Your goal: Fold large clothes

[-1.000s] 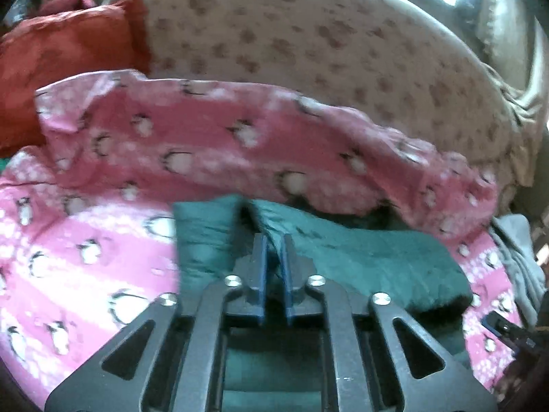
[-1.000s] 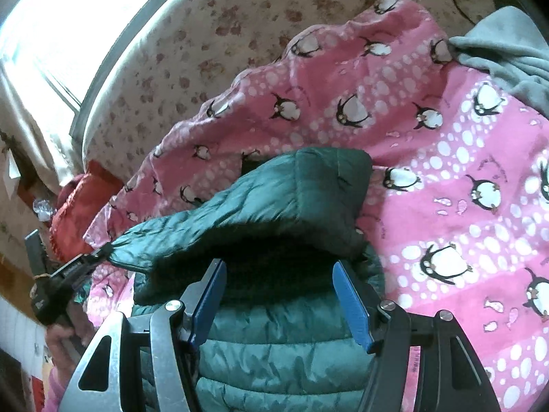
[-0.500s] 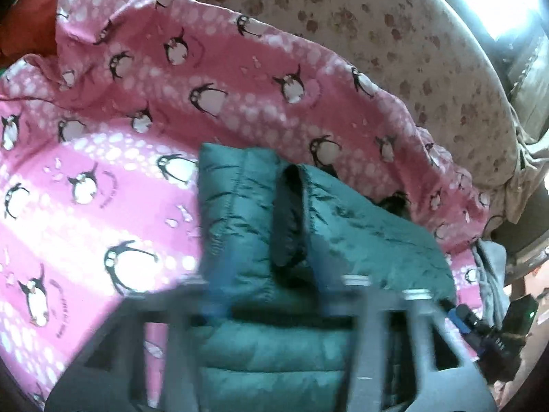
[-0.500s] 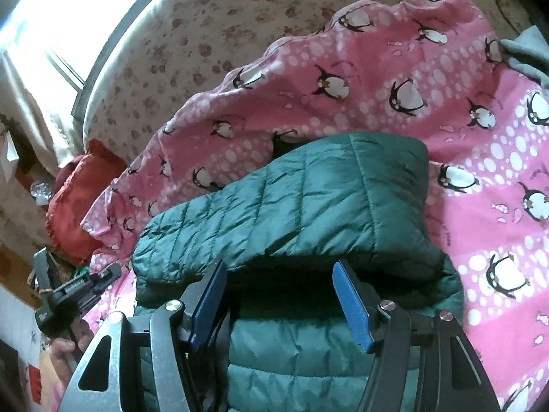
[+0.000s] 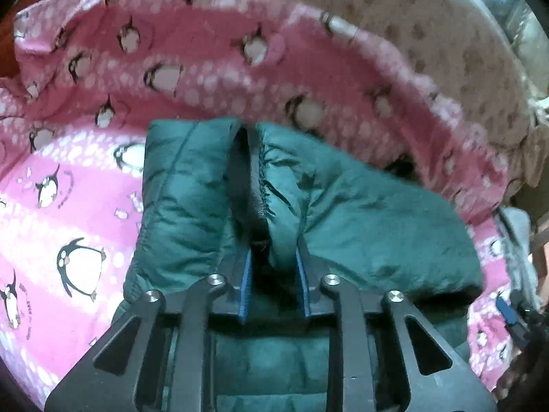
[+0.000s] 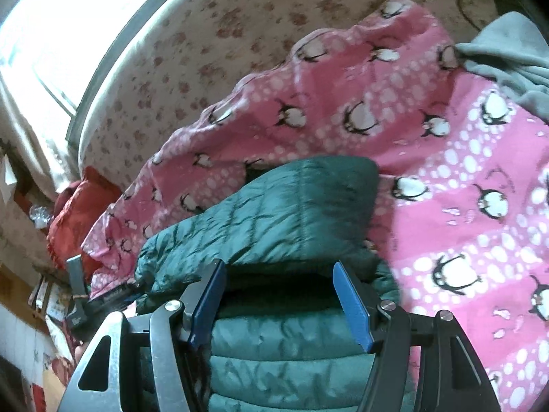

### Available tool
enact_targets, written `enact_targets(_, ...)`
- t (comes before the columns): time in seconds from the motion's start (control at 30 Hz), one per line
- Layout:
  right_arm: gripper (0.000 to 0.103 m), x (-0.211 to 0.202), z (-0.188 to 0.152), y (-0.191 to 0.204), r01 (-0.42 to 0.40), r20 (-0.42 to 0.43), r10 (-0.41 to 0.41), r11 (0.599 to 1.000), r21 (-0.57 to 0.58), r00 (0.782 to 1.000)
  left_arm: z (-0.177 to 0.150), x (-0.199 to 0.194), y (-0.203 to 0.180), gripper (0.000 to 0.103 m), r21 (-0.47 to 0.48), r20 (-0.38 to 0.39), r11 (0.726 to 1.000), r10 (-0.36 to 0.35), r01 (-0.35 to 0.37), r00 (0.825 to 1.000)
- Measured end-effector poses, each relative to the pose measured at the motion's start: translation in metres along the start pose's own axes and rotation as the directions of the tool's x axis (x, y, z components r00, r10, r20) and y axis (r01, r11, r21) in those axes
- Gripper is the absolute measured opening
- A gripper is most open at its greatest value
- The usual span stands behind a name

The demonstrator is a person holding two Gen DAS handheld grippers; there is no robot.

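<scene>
We have the green quilted jacket (image 5: 360, 213) lying on the pink penguin blanket (image 5: 85, 178), near the blanket's far rumpled edge, already doubled over itself into a thick bundle. Our left gripper (image 5: 272, 267) is closing its jaws on a ridge of jacket fabric beside the dark seam, and the blue pads already squeeze that fold. Our right gripper (image 6: 279, 295) stands with its jaws apart, straddling the near edge of the folded top layer (image 6: 274, 216) without pinching it, as far as we can see.

To do this step well, we judge that the left pinch should catch every layer of the flap, not just the slippery outer shell, or the padding will slide out when we lift. We should seat the right jaws deep on the matching edge before moving, then carry both corners together, level, so the fold lands square. A grey garment (image 6: 507, 55) lies well clear at the blanket's far corner.
</scene>
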State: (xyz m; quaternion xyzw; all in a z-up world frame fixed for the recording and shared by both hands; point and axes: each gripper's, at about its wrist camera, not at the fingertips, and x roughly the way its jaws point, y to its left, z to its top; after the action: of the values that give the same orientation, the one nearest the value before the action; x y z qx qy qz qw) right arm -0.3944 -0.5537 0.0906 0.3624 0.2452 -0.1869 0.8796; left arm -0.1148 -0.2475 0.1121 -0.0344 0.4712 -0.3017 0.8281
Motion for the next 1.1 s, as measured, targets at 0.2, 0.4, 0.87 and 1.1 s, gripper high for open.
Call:
enact_targets(0.2, 0.062, 0.013, -0.008, 0.011, 0.017, 0.009, -0.017, 1.000, 0.002, 1.000, 0.011, -0.033, 0.026, 0.017, -0.008, 0.111, 1.000, 0.025, -0.025, 0.993)
enact_targets(0.4, 0.062, 0.060, -0.009, 0.049, 0.017, -0.048, -0.021, 0.997, -0.072, 0.999, -0.004, -0.016, 0.065, 0.016, -0.072, 0.046, 0.995, 0.066, -0.062, 0.997)
enact_targets(0.87, 0.063, 0.075, -0.026, 0.113, 0.165, -0.128, -0.208, 0.944, -0.284, 0.970, -0.011, -0.023, 0.054, 0.048, 0.000, 0.058, 0.992, 0.128, -0.128, 0.990)
enact_targets(1.1, 0.063, 0.034, -0.023, 0.143, 0.104, -0.077, -0.129, 0.958, -0.268, 0.989, 0.008, -0.041, 0.041, 0.062, -0.027, 0.155, 0.993, 0.122, -0.119, 0.980)
